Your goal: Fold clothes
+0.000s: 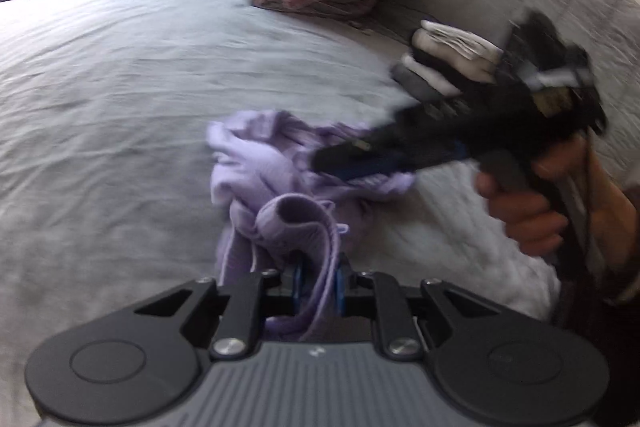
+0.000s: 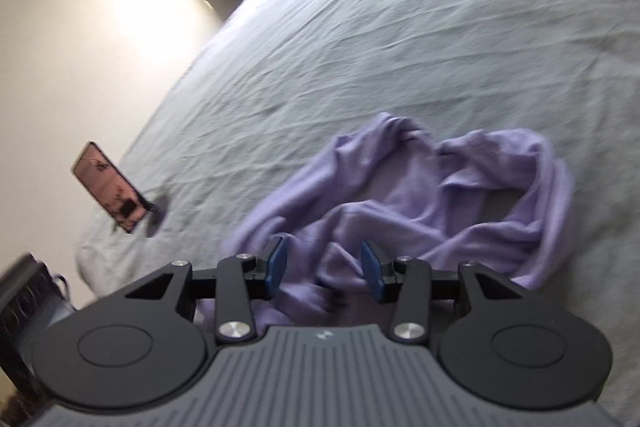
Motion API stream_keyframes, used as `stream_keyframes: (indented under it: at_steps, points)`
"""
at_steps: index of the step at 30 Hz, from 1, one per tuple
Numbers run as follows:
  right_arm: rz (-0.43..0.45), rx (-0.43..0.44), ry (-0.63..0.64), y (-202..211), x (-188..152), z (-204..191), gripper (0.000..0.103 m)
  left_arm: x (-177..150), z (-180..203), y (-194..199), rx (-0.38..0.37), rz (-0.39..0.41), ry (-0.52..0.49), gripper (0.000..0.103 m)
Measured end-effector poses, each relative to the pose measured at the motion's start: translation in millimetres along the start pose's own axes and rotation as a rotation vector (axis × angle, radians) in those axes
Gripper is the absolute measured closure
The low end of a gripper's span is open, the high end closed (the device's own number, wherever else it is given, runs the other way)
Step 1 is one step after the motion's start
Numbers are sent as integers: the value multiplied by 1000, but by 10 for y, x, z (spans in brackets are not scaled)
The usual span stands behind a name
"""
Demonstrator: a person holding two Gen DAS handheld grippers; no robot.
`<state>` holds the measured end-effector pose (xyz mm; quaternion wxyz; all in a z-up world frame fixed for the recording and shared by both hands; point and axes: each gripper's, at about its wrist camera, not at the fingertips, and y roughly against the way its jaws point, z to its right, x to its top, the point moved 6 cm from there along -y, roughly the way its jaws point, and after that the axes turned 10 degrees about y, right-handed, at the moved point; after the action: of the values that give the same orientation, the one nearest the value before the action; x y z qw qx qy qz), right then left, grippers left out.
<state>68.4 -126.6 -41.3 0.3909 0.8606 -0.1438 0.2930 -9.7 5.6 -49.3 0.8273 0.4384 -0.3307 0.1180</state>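
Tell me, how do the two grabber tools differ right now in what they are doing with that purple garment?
The left gripper is shut on a fold of the purple garment; the right gripper stands open, with cloth between its pads but not pinched. The left one's blue pads sit close together; the right one's are well apart. Both are black, blue-padded, hand-held, and angled down at the same garment on the grey bed.

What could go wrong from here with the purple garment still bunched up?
The left gripper pinches a thick bunched fold of the purple garment, so lifting may drag several layers. The right gripper is open over loose fabric and could grab the wrong layer. The phone near the bed edge could get knocked.
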Motion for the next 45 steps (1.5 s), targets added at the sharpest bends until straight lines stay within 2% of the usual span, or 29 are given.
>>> stream_keyframes:
  at_steps: [3,7,17,20,23,28,30,31,33,38,45]
  points:
    - [9,34,-28,-84,0,-56,57,-134,131,-97,5,-36,-59,88]
    - [23,30,-52,-151,0,-35,57,-174,182,-157,2,-58,-80,87]
    - [89,119,-166,15,115,71,57,-137,146,-137,4,-52,-57,86]
    - [96,151,-179,50,129,57,55,-124,95,-83,-1,-42,-33,83]
    - [91,181,-169,59,126,2,54,-98,48,-28,0,-24,0,79]
    - [65,153,-105,-73,70,-123,54,-79,23,-40,6,-15,36,78]
    - [63,129,-62,-131,52,-175,72,-81,35,-49,18,-13,26,78]
    - [70,128,-42,-139,48,-197,90,-77,33,-45,25,-12,25,78]
    - [99,120,-10,-96,47,-237,96,-63,15,-30,37,-7,27,78]
    - [190,46,15,153,121,-138,97,32,-194,89,81,47,113,79]
    - [231,-4,24,504,21,-65,97,98,-530,302,103,110,254,80]
